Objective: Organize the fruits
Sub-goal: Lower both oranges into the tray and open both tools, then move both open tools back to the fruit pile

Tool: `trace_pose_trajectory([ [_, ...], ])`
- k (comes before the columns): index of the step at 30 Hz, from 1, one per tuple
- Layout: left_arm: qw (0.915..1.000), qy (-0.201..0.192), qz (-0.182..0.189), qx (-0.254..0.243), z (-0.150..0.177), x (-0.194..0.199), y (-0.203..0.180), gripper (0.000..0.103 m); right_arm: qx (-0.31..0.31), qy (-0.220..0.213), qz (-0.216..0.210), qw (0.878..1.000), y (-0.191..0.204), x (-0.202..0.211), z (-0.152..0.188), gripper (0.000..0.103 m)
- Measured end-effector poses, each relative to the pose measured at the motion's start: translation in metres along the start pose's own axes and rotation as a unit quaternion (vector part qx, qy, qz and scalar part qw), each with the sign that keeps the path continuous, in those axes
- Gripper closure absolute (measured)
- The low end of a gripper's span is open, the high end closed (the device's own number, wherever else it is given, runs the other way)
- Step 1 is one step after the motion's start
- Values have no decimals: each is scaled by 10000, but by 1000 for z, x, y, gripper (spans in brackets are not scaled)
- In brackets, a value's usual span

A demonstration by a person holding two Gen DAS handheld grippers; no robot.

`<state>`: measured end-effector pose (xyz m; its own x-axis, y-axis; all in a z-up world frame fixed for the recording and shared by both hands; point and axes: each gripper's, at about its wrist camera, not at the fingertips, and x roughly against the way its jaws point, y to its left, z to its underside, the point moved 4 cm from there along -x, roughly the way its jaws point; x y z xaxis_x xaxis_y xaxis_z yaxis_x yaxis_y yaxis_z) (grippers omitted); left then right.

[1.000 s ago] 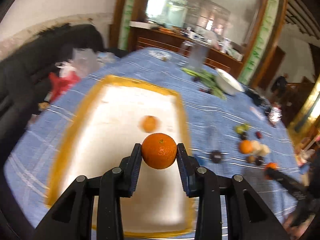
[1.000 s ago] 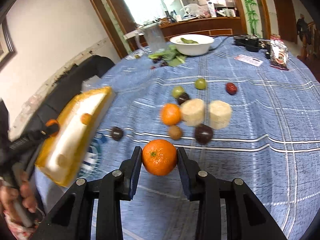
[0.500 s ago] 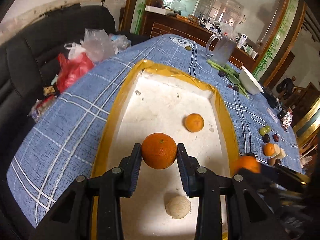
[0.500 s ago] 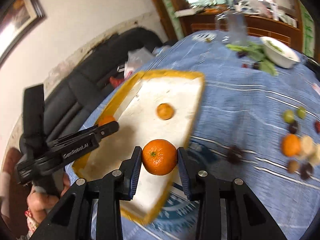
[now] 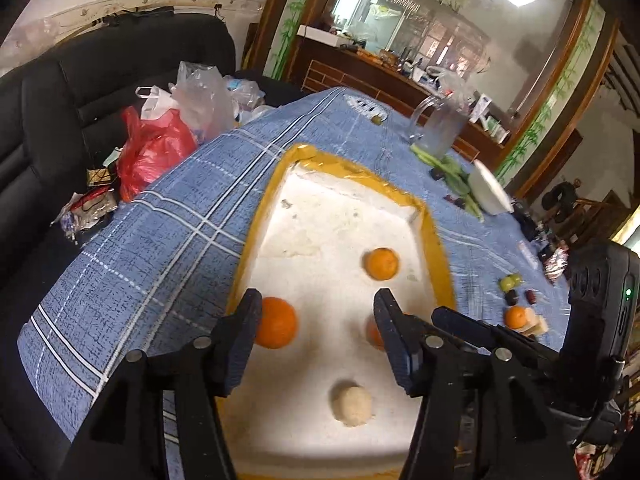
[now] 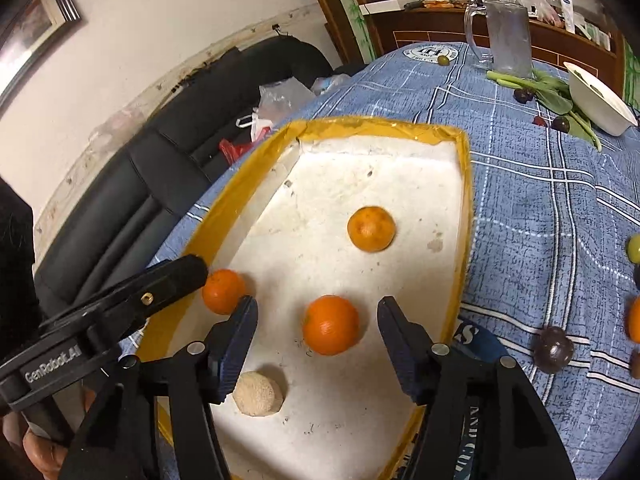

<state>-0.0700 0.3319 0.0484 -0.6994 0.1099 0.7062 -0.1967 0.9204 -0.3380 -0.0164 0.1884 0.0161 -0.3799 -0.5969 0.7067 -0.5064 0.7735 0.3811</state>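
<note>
A blue checked tablecloth (image 6: 532,208) covers the table, and on its near left part sits a white foam tray (image 6: 466,216) edged with yellow tape. Inside the tray lie three oranges and a pale, rough ball (image 6: 258,394): one orange (image 6: 371,229) toward the far right, one orange (image 6: 330,325) near the middle, and one orange (image 5: 276,322) against the left wall. The right gripper (image 6: 316,320) is spread wide with nothing in it, the middle orange lying on the tray floor between its fingers without touching either. The left gripper (image 5: 316,320) is likewise wide open and empty, its left finger just beside the left orange. More fruit lies loose on the cloth well to the right, among it a dark round fruit (image 6: 553,349). An orange should feel firm, fairly light and prone to roll; I would grip it across its widest part, with moderate pressure so the peel is not bruised.
</note>
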Motion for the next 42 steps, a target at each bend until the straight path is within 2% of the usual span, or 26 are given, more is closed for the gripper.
trace_pose_trajectory([
  [3,9999,-136,77,-59,1,13,-15,45,-24,-327,40,9995,-6,31,1,36],
  [5,9996,-203,142,-160,4,21,-30,44,-39,-616,213,9979,-14,58,2,36],
  [8,9989,-277,280,-273,10,31,-55,44,-470,-1034,272,9932,-39,101,11,36],
  [10,9975,-329,474,-403,15,41,-82,44,-1030,-1267,130,9865,-61,128,20,36],
  [13,9946,-348,757,-611,17,53,-117,39,-1922,-1327,-508,9710,-97,165,36,36],
  [15,9909,-341,969,-868,17,65,-147,39,-2098,-1351,-568,9667,-119,194,40,36],
  [16,9892,-354,1030,-980,16,71,-159,39,-2064,-1403,-428,9674,-128,211,40,36],
  [18,9848,-400,1193,-1196,8,87,-186,36,-1965,-1655,136,9663,-151,259,36,36],
  [20,9815,-463,1273,-1355,-4,102,-207,27,-1897,-1963,598,9602,-167,309,27,36],
  [21,9799,-533,1280,-1436,-14,112,-219,26,-1857,-2144,841,9552,-174,337,22,36],
  [22,9788,-590,1293,-1472,-21,119,-227,25,-1815,-2448,1213,9447,-181,375,12,35],
  [23,9767,-672,1372,-1504,-34,130,-239,24,-1781,-2611,1420,9381,-186,396,5,32],
  [24,9750,-728,1458,-1508,-42,136,-247,23,-1683,-2806,1693,9297,-189,423,-6,23],
  [25,9731,-791,1557,-1506,-50,141,-253,19,-1582,-2925,1916,9234,-191,443,-16,19],
  [27,9699,-999,1674,-1460,-64,148,-264,14,-1502,-3170,2261,9087,-194,474,-32,16],
  [28,9699,-1056,1649,-1447,-66,147,-266,13,-1484,-3216,2221,9084,-194,475,-36,16],
  [31,9726,-1070,1542,-1370,-61,128,-267,13,-1437,-3026,1825,9244,-193,441,-32,16],
  [35,9783,-203,1644,-1241,-37,64,-266,13,-1382,-2296,1306,9545,-204,343,-8,16],
  [37,9793,151,1661,-1145,-24,32,-261,13,-1300,-1940,1309,9635,-213,295,3,30],
  [39,9801,416,1651,-1020,-10,-1,-252,15,-1150,-1495,1520,9702,-217,246,15,57],
  [41,9796,705,1644,-911,1,-27,-245,32,-1111,-1195,1563,9741,-225,208,22,66],
  [42,9789,844,1643,-870,5,-38,-242,37,-1121,-1080,1583,9751,-230,192,25,66],
])
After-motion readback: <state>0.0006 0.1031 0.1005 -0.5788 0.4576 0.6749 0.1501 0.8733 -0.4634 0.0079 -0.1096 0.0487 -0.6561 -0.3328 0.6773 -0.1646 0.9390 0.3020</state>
